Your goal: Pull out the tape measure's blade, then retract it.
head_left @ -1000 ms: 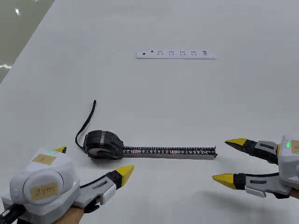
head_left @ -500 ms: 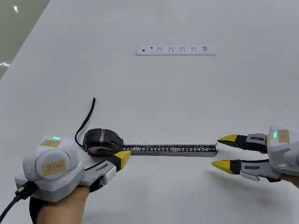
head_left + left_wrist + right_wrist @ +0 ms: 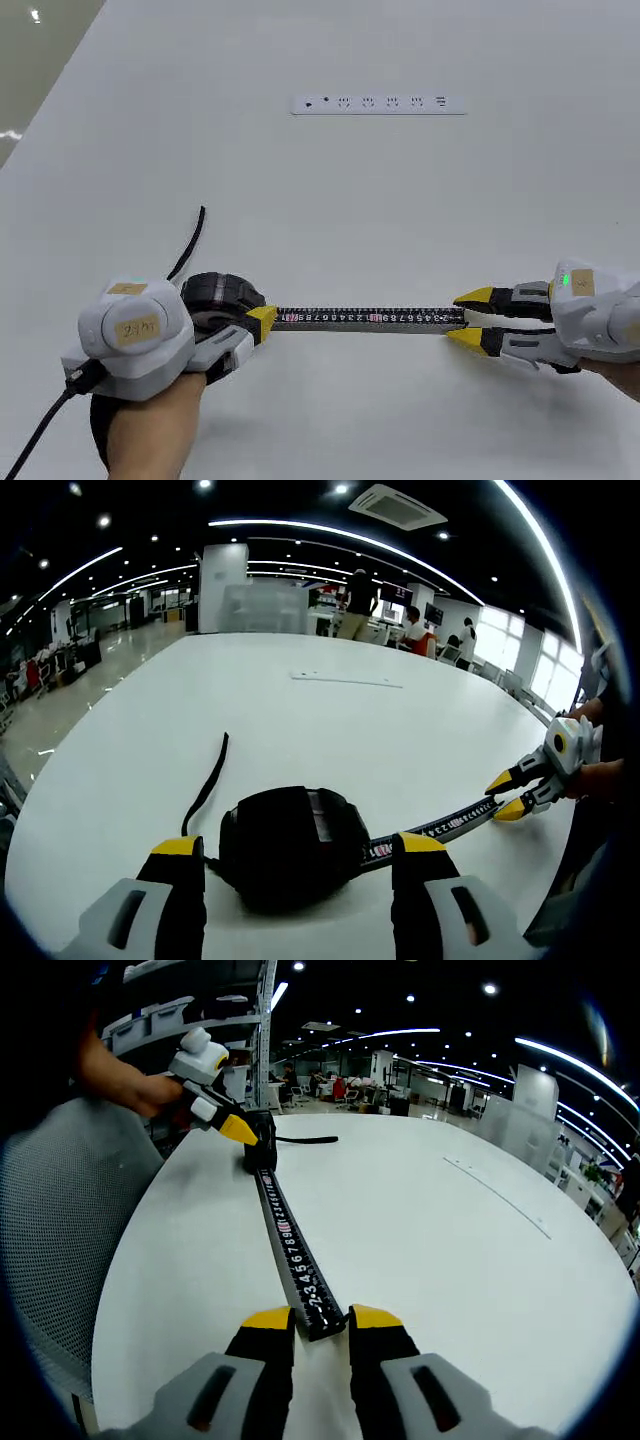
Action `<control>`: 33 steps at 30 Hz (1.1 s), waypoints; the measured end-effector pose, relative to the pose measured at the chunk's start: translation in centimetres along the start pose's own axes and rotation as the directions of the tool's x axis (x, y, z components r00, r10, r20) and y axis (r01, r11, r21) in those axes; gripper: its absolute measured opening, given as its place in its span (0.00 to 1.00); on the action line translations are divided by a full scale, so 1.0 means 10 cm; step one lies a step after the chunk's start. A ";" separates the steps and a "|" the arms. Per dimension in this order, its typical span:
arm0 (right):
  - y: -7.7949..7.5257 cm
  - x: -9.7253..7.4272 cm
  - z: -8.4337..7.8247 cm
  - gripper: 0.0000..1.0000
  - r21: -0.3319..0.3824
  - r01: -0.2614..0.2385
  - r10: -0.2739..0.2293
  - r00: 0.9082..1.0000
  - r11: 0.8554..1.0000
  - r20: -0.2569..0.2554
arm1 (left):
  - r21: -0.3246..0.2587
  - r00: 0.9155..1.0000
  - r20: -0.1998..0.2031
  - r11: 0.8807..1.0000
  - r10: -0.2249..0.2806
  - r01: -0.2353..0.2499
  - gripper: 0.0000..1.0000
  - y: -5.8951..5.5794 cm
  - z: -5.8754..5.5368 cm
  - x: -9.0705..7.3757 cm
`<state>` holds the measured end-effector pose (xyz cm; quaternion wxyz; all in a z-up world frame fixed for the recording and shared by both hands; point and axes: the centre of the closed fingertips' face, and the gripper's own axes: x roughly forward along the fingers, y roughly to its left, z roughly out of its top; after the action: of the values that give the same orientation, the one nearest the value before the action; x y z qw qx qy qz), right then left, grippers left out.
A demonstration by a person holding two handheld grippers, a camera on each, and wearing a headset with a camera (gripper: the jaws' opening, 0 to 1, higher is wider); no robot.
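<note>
Now holding the left gripper [image 3: 299, 846] at the near left of the white table [image 3: 330, 200], jaws apart and set on either side of the black tape measure [image 3: 292, 845], with a sliver of table visible between each jaw and the case [image 3: 225, 297]. Sitting flat on the table, with a thin black strap [image 3: 208, 780] trailing from the case toward the far side. Extended to the right from the case, a length of blade [image 3: 368, 319], flat on the table with its numbers up. Holding the right gripper [image 3: 470, 317] at the blade's right end, jaws narrowed to either side of the tip and very near its edges; cannot tell whether actually pinching it. Farther off, past the middle of the table, a white power strip [image 3: 380, 104], roughly parallel to the blade and well apart from it. Under the left gripper, a hand [image 3: 150, 430] at the near edge.
</note>
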<state>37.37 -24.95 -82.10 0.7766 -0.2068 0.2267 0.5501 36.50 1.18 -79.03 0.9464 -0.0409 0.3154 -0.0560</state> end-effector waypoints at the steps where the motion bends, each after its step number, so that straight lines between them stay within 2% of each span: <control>1: 0.00 0.00 0.00 0.18 0.001 0.002 -0.002 1.000 1.000 0.002 | -0.003 1.000 0.000 1.000 0.001 -0.001 0.73 0.00 0.00 0.01; 14: 0.00 0.00 0.02 0.15 0.024 0.014 -0.015 0.999 1.000 0.035 | -0.045 0.999 -0.012 0.999 0.031 -0.031 0.67 0.04 -0.05 0.11; 20: 0.02 -0.01 0.01 0.14 0.008 0.013 -0.013 0.999 1.000 0.035 | -0.064 0.999 -0.021 0.997 0.035 -0.036 0.65 0.03 -0.08 0.13; 33: 0.01 -0.02 -0.01 0.12 0.001 0.012 -0.012 0.999 1.000 0.031 | -0.058 0.998 -0.022 0.997 0.057 -0.058 0.65 0.03 -0.07 0.13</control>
<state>37.21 -25.09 -82.09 0.7834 -0.1994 0.2136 0.5486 37.12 1.31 -80.44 0.9428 -0.0589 0.3276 -0.0199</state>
